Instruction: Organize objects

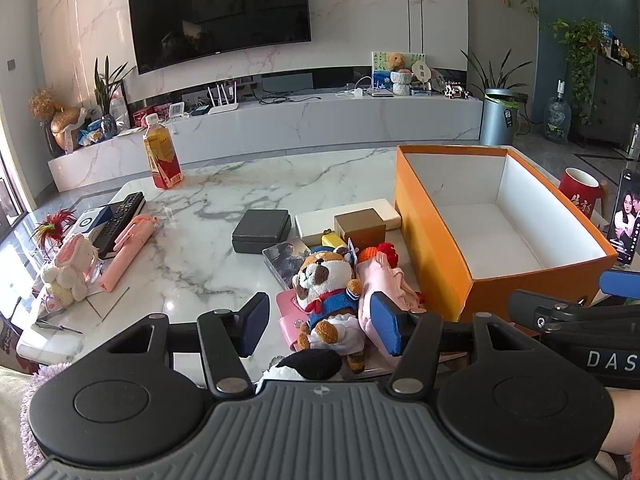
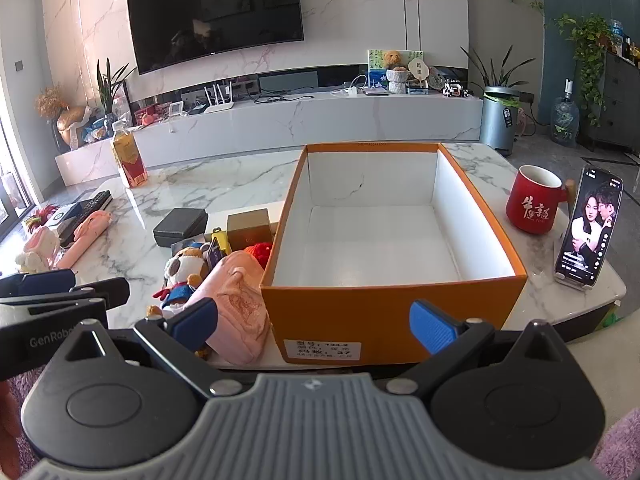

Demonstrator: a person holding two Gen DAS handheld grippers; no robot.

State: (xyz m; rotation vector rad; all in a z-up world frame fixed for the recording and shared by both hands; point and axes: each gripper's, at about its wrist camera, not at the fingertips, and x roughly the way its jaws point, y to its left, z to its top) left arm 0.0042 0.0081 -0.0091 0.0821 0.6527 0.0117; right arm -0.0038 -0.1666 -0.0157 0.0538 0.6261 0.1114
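Observation:
An open orange box with a white, empty inside stands on the marble table, also in the right wrist view. Left of it lies a pile: a plush dog in blue, a pink pouch, a black case, a brown box, a white box and a card. My left gripper is open, low over the plush dog, empty. My right gripper is open in front of the orange box's near wall, empty.
A tea bottle stands at the table's far left. A remote, a pink stick and a plush rabbit lie on the left. A red mug and a propped phone stand right of the box.

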